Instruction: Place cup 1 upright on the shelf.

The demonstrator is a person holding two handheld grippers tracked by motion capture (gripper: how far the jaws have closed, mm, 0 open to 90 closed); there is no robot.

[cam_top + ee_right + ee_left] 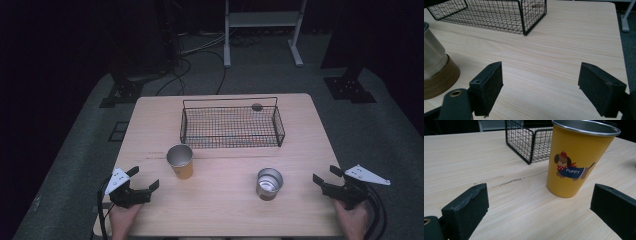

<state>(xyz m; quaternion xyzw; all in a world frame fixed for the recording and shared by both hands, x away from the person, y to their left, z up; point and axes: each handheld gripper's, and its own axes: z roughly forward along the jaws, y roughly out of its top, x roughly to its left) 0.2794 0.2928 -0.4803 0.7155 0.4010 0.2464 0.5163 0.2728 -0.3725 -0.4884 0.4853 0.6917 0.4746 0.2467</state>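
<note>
Wooden tabletop (220,200): both grippers' jaws wide apart, holding nothing; left gripper (146,179) faces yellow "PUPPY" cup (579,160).

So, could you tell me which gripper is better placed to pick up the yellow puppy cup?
Left. The left gripper sits nearest the yellow puppy cup, its open jaws already facing it. The right gripper is across the table, beside the steel cup.

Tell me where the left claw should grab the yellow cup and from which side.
Grip the yellow cup across its side wall, probably around mid-height, coming in level from the person's side. It stands upright and tapers toward the base, and the left claw already faces it with jaws open wider than the cup.
</note>
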